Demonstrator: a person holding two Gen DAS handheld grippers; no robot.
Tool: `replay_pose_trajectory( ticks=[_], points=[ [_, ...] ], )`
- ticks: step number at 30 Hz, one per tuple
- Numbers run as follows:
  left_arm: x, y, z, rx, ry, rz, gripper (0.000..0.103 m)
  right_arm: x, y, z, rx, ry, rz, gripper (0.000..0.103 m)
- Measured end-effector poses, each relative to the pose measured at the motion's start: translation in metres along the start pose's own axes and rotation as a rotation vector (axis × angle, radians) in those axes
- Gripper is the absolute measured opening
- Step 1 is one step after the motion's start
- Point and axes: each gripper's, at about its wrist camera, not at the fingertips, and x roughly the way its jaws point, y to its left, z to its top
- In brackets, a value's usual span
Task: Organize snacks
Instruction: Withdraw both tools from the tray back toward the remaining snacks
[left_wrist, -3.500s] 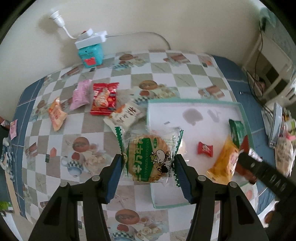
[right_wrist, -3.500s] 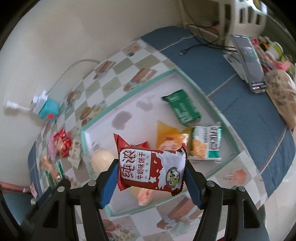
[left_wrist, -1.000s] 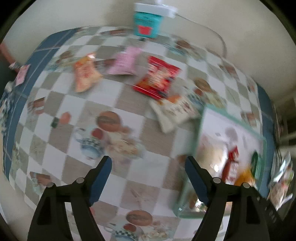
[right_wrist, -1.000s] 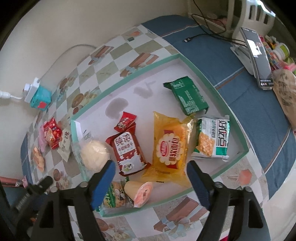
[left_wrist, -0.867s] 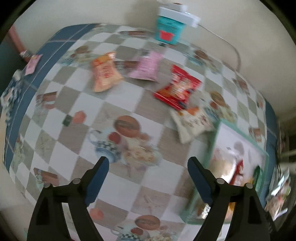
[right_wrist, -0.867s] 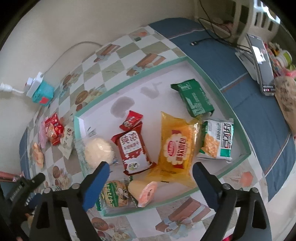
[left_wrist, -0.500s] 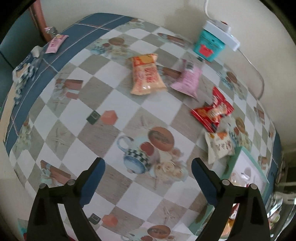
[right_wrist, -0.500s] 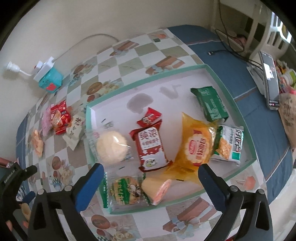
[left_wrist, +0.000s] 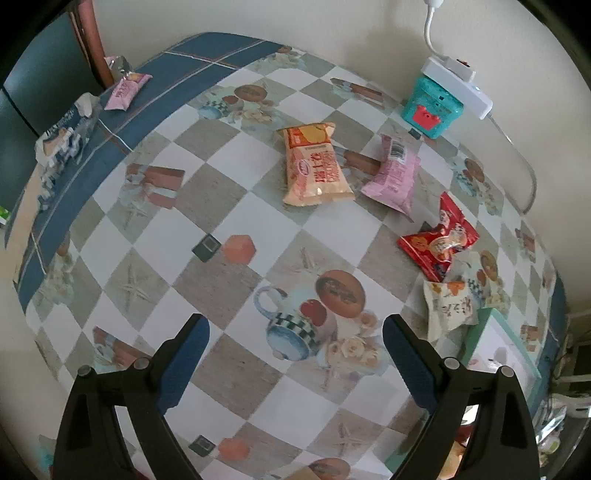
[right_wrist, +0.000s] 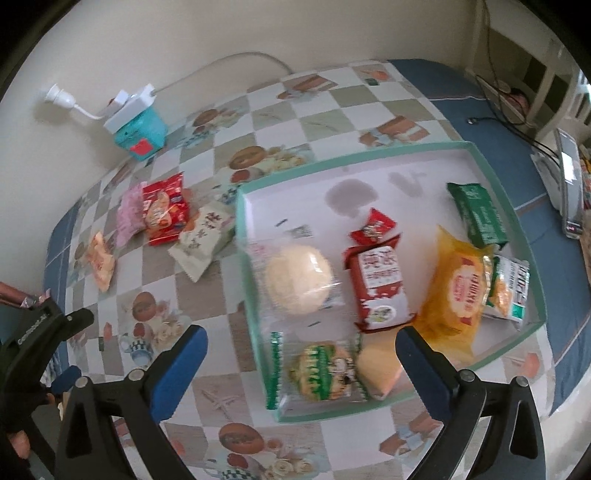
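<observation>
Loose snacks lie on the checkered tablecloth: an orange packet (left_wrist: 314, 170), a pink packet (left_wrist: 395, 178), a red packet (left_wrist: 439, 242) and a white packet (left_wrist: 451, 305). They also show in the right wrist view, left of the tray: red (right_wrist: 164, 205), white (right_wrist: 201, 240), pink (right_wrist: 127, 214), orange (right_wrist: 99, 264). The teal-rimmed white tray (right_wrist: 369, 157) holds several snacks, among them a round bun (right_wrist: 298, 278) and a red biscuit pack (right_wrist: 380, 280). My left gripper (left_wrist: 293, 363) is open and empty above the cloth. My right gripper (right_wrist: 301, 369) is open and empty above the tray's near edge.
A teal box (left_wrist: 432, 109) with a white power strip (left_wrist: 458, 86) stands by the wall. A pink packet (left_wrist: 125, 90) and a crumpled wrapper (left_wrist: 66, 133) lie on the blue border at far left. A phone (right_wrist: 569, 184) and cables (right_wrist: 495, 88) lie right of the tray.
Both grippers have let go of their snacks into the tray and opened. My left gripper has swung left over the loose snacks. My right gripper has pulled back and to the left.
</observation>
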Motion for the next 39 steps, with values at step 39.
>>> replay_pose_trajectory(
  ticks=[39],
  points=[
    [0.026, -0.033, 0.032, 0.048, -0.089, 0.059, 0.096, 0.044, 0.026, 0.029, -0.034, -0.087, 0.044, 0.103]
  ],
)
